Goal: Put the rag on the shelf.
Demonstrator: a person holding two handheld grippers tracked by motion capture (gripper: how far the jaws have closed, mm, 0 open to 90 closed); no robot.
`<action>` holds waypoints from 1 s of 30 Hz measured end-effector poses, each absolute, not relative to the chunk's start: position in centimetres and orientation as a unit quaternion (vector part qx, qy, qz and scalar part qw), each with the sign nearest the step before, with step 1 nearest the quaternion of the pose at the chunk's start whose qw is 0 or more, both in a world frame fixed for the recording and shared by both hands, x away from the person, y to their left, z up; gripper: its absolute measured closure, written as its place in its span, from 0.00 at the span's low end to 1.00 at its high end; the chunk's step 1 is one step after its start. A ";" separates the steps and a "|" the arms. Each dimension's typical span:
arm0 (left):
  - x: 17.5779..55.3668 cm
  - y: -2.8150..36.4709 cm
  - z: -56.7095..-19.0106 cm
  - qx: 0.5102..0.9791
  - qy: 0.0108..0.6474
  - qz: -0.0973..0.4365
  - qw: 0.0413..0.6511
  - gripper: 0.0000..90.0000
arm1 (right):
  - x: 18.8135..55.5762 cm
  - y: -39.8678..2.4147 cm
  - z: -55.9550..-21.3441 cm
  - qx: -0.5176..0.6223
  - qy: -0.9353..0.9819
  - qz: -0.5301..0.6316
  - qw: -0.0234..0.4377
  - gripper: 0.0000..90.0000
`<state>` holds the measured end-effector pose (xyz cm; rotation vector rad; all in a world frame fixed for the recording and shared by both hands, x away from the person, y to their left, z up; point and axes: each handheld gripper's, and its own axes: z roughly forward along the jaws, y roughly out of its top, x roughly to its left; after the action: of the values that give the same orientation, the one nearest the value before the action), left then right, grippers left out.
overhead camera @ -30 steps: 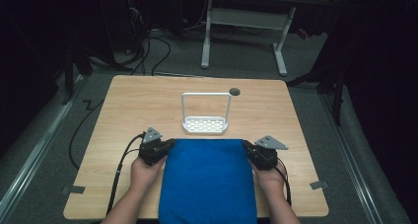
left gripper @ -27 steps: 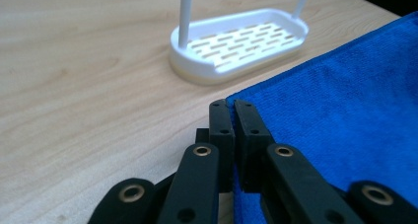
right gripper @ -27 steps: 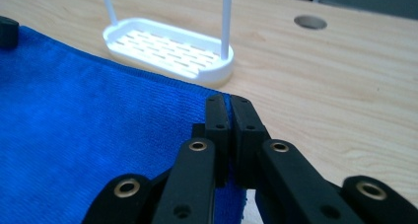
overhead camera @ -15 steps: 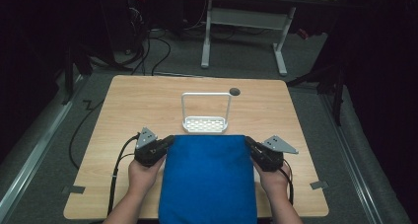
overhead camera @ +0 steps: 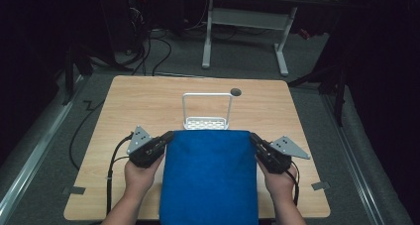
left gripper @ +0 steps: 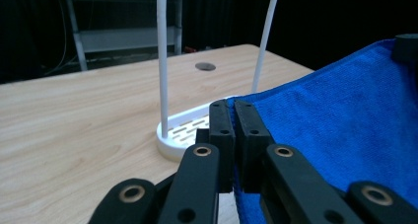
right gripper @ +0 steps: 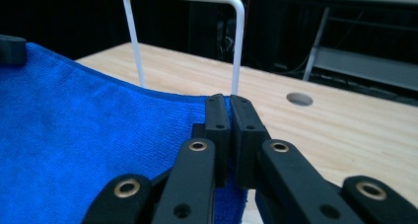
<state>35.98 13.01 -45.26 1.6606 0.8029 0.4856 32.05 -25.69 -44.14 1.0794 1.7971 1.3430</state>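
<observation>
Cloth fills the near middle of the desk: a blue towel spread flat, its near edge running off the person's side and its far edge lying just before a white wire rack. Each far corner is pinched. The left gripper has its jaws closed on the left far corner, and in the left gripper view the blue hem sits squeezed between the two black pads, with no gap showing. The right gripper does the same at the right far corner, jaws shut tight on the fabric edge. The person's hands hold both tools low, beside the towel's sides. The weave looks like soft terry or microfibre, so I judge it light, limp and not fragile; it will sag and fold wherever it is unsupported, and it should grip well between the pads rather than slip. Corners are the sensible hold, since two far corners taken together keep the edge taut and square. Beyond the towel stands the rack, upright on its slotted base, and farther off a round hole in the desktop.
</observation>
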 end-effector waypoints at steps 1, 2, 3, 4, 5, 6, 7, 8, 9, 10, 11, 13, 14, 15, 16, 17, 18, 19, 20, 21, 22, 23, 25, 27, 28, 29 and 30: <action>35.9 13.0 -45.1 0.708 0.342 0.209 0.581 0.97 | 31.9 -25.7 -43.9 0.409 0.682 0.513 0.322 0.98; 35.6 13.1 -44.7 0.705 0.339 0.212 0.586 0.97 | 31.7 -25.7 -43.6 0.406 0.680 0.517 0.325 0.98; 35.6 13.1 -44.7 0.705 0.339 0.212 0.586 0.97 | 31.7 -25.7 -43.6 0.406 0.680 0.517 0.325 0.98; 35.4 13.1 -44.4 0.701 0.337 0.214 0.591 0.97 | 31.6 -25.7 -43.5 0.405 0.680 0.517 0.326 0.98; 35.3 13.2 -44.2 0.698 0.336 0.216 0.595 0.97 | 31.5 -25.7 -43.3 0.402 0.678 0.519 0.329 0.98; 35.2 13.2 -43.9 0.696 0.334 0.218 0.597 0.97 | 31.4 -25.7 -43.1 0.400 0.677 0.521 0.331 0.98; 35.0 13.2 -43.7 0.695 0.331 0.221 0.598 0.97 | 31.3 -25.7 -43.0 0.399 0.676 0.523 0.332 0.98; 34.9 13.3 -43.5 0.695 0.329 0.223 0.600 0.97 | 31.1 -25.7 -42.8 0.399 0.673 0.525 0.334 0.98; 34.7 13.4 -43.2 0.692 0.327 0.226 0.603 0.97 | 31.1 -25.7 -42.7 0.396 0.673 0.527 0.337 0.98; 34.6 13.4 -43.0 0.690 0.325 0.228 0.605 0.97 | 30.8 -25.7 -42.3 0.392 0.670 0.530 0.341 0.98; 34.3 13.5 -42.6 0.685 0.322 0.231 0.612 0.97 | 30.7 -25.7 -42.1 0.392 0.668 0.532 0.343 0.98; 34.1 13.6 -42.3 0.683 0.319 0.233 0.614 0.97 | 30.4 -25.7 -41.7 0.388 0.664 0.537 0.346 0.98; 34.0 13.6 -42.1 0.683 0.317 0.235 0.615 0.97 | 30.4 -25.7 -41.7 0.388 0.664 0.537 0.346 0.98; 33.9 13.6 -41.9 0.681 0.314 0.236 0.618 0.97 | 30.4 -25.7 -41.6 0.386 0.663 0.539 0.347 0.98; 33.8 13.6 -41.7 0.679 0.313 0.237 0.620 0.97 | 30.2 -25.7 -41.3 0.384 0.661 0.542 0.349 0.98; 33.6 13.6 -41.5 0.677 0.310 0.239 0.623 0.97 | 30.1 -25.7 -41.2 0.384 0.659 0.544 0.350 0.98; 33.4 13.7 -41.2 0.676 0.307 0.240 0.625 0.97 | 29.8 -25.8 -40.7 0.378 0.655 0.549 0.354 0.98; 33.3 13.7 -41.1 0.676 0.305 0.242 0.626 0.97 | 29.8 -25.8 -40.7 0.378 0.655 0.549 0.354 0.98; 33.1 13.7 -40.9 0.674 0.302 0.244 0.629 0.97 | 29.7 -25.8 -40.5 0.376 0.655 0.551 0.356 0.98; 32.9 13.7 -40.6 0.672 0.299 0.246 0.631 0.97 | 29.5 -25.8 -40.3 0.373 0.653 0.552 0.359 0.98; 32.8 13.7 -40.4 0.671 0.297 0.247 0.632 0.97 | 29.4 -25.8 -40.0 0.369 0.652 0.555 0.362 0.98; 32.6 13.7 -40.1 0.670 0.293 0.250 0.634 0.97 | 29.2 -25.7 -39.9 0.369 0.650 0.557 0.361 0.98; 32.3 13.6 -39.8 0.668 0.287 0.255 0.637 0.97 | 28.9 -25.7 -39.4 0.362 0.649 0.561 0.366 0.98; 31.8 13.6 -39.2 0.665 0.278 0.261 0.642 0.97 | 28.4 -25.5 -38.8 0.354 0.645 0.567 0.370 0.98; 31.8 13.6 -39.2 0.665 0.278 0.261 0.642 0.97 | 28.4 -25.5 -38.8 0.354 0.645 0.567 0.370 0.98; 31.6 13.6 -39.0 0.664 0.276 0.262 0.644 0.97 | 28.3 -25.4 -38.6 0.352 0.644 0.569 0.372 0.98; 31.5 13.6 -38.9 0.662 0.274 0.264 0.646 0.97 | 28.0 -25.4 -38.3 0.345 0.642 0.573 0.376 0.98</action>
<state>31.45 13.58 -38.86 1.5074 0.6225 0.6001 27.99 -25.37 -38.28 0.8815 1.6418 1.4656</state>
